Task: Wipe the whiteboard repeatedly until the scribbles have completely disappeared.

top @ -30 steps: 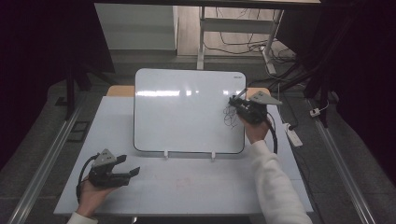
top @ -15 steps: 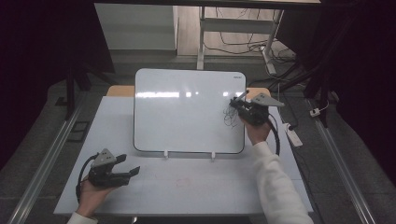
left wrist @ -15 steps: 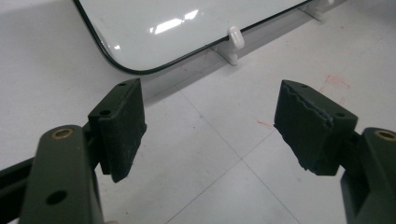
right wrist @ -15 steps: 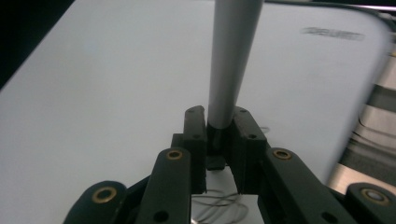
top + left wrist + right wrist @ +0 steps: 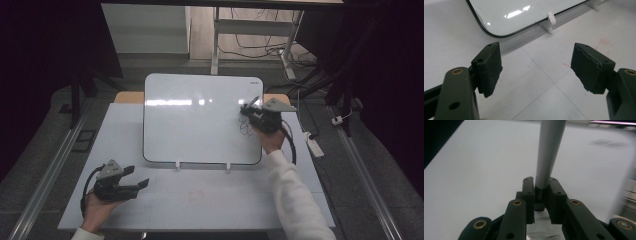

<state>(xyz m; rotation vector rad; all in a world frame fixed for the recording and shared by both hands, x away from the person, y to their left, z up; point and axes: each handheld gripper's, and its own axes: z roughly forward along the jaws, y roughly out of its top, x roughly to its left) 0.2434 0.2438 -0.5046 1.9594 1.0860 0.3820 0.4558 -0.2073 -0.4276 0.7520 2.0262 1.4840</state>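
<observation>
In the high view, the whiteboard [image 5: 200,120] stands propped on two small white feet [image 5: 178,164] at the far middle of the pale surface [image 5: 225,200], leaning back toward twelve o'clock. The right gripper [image 5: 250,111] is at the board's three o'clock edge, held by a hand in a white sleeve [image 5: 295,200]. Its fingers are clamped on a grey marker [image 5: 549,150], which in the right gripper view rises straight up from between the pads toward the white face of the board. Black scribbles [image 5: 245,125] sit on the board just under that gripper, at about its seven o'clock; whether the marker's tip touches the board cannot be told.

The left gripper [image 5: 137,177] rests low on the surface at the board's seven o'clock, well apart from it, held by the left hand [image 5: 97,210]. Its fingers [image 5: 489,67] stand wide apart with nothing between them. In the left gripper view they point toward the board's rounded lower corner [image 5: 491,32] and one white foot [image 5: 550,21], with faint red marks [image 5: 602,43] on the surface at about two o'clock.
</observation>
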